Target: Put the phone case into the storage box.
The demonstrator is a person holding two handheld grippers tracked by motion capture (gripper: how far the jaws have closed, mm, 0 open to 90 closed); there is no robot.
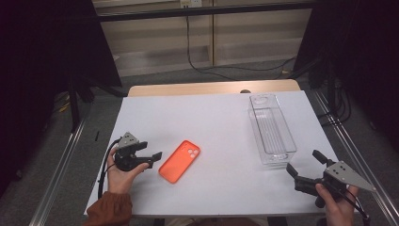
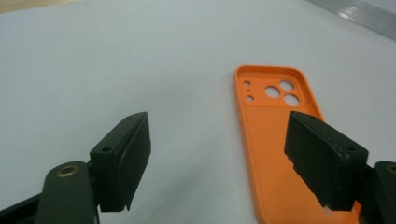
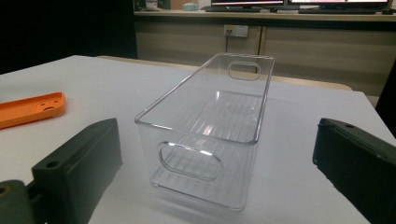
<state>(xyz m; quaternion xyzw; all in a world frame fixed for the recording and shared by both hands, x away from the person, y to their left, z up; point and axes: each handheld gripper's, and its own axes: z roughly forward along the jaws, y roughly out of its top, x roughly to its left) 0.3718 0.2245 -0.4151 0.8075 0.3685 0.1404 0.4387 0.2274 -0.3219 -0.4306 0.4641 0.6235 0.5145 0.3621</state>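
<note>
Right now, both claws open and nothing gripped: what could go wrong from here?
1. The orange phone case lies flat, open side up; the left claw, beside it, may push it across the table rather than pinch it.
2. The clear bin looks light and empty; the right claw, close by, could knock it.

Your phone case is plain orange. At its two o'clock, the bin is clear with a ribbed floor. The counter is white; your grippers' jaws are black, their plates grey.
</note>
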